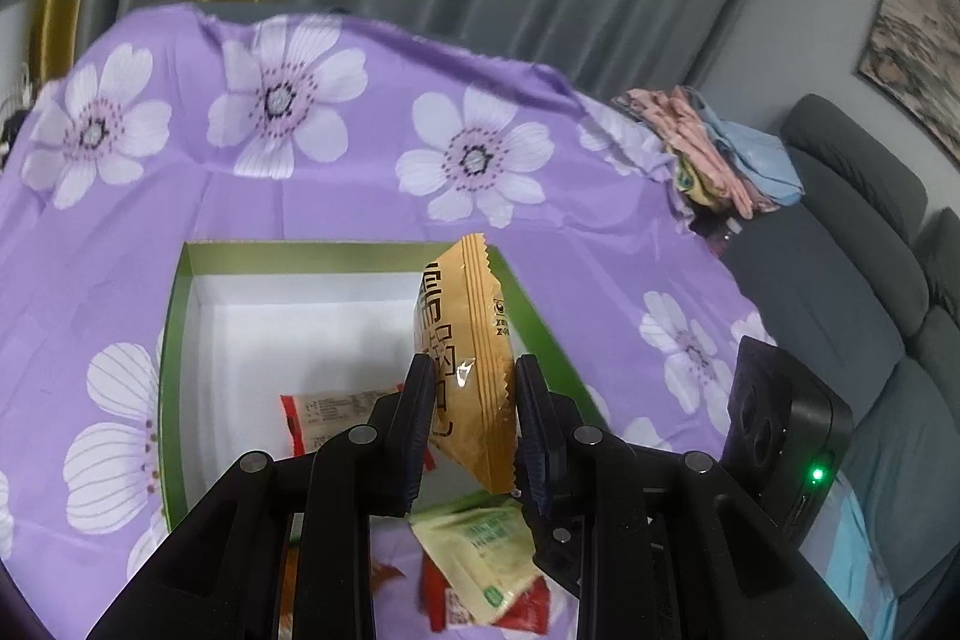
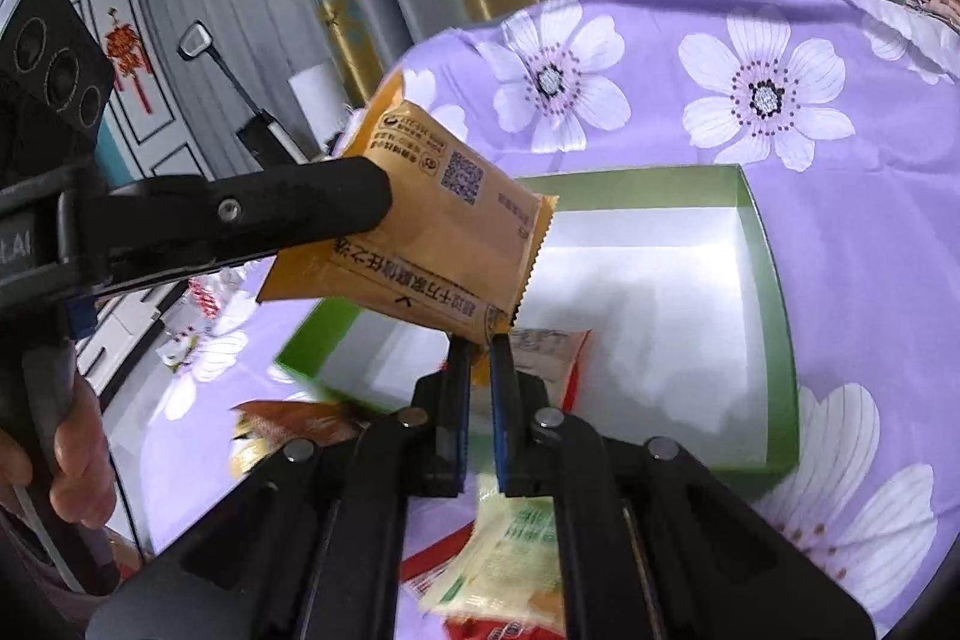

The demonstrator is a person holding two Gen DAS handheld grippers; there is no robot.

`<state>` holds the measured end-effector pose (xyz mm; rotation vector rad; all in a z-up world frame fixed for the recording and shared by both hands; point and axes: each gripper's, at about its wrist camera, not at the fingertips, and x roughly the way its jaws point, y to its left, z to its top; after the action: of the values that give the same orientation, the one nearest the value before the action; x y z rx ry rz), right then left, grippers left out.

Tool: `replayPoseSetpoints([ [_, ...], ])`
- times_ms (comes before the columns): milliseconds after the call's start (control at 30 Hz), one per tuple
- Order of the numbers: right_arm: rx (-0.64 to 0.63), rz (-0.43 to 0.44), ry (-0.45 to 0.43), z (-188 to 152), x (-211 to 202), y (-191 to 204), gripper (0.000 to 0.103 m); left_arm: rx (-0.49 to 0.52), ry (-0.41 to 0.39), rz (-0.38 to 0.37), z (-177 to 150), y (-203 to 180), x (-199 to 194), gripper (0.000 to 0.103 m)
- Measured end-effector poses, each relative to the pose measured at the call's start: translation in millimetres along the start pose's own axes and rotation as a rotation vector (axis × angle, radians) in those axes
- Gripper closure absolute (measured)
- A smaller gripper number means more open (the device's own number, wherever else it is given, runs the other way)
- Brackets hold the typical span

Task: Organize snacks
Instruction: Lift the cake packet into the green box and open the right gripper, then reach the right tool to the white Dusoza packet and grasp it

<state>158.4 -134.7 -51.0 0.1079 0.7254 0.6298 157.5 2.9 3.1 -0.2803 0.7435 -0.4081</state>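
The red packet (image 1: 336, 415) in the box (image 1: 174, 340) is half hidden behind the left tool (image 1: 468, 382). The packets (image 2: 510, 568) under the right tool (image 2: 477, 358) are blurred, their print unreadable.

Orange snack packet (image 2: 432, 220): Chinese print, QR code.

I've got the left gripper (image 1: 471, 388) clamped on the orange snack packet (image 1: 462, 340), packet standing on edge above the green-rimmed white box (image 1: 198, 280). A red-and-white packet (image 1: 336, 409) lies flat inside the box. Nearer me, a pale green packet (image 1: 480, 550) sits on top of a red one (image 1: 528, 610) on the purple floral cloth (image 1: 300, 160), folded fabrics (image 1: 720, 148) at its far corner
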Motion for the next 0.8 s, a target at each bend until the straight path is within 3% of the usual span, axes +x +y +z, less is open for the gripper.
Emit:
replayPoseSetpoints([
  [133,0.034,-0.046,0.044,1.6,17.6,-8.9,0.086,-0.053,0.026,0.031,-0.2,17.7,17.6,0.076],
  [200,0.055,-0.052,0.045,1.6,18.7,-13.0,0.071,-0.054,0.026,0.061,-0.1,22.1,21.6,0.063],
  [233,0.062,-0.055,0.036,1.4,16.5,-14.7,0.059,-0.054,0.029,0.075,-0.4,24.3,23.1,0.044],
  [267,0.065,-0.055,0.026,2.0,14.0,-16.0,0.056,-0.055,0.028,0.08,-0.8,25.7,22.9,0.03],
  [300,0.069,-0.051,0.016,2.0,9.6,-16.6,0.056,-0.05,0.017,0.08,-1.2,27.1,20.5,0.027],
  [400,0.085,-0.051,-0.006,0.8,-3.4,-20.4,0.051,-0.031,0.009,0.093,-2.0,27.6,12.1,0.023],
  [533,0.108,-0.04,-0.022,-8.1,-21.1,-23.8,0.046,-0.019,-0.003,0.118,-5.5,28.7,-5.2,0.009],
  [800,0.132,-0.007,-0.07,-27.4,-54.0,-21.6,0.031,-0.054,-0.037,0.181,-24.2,41.4,-48.5,0.008],
])
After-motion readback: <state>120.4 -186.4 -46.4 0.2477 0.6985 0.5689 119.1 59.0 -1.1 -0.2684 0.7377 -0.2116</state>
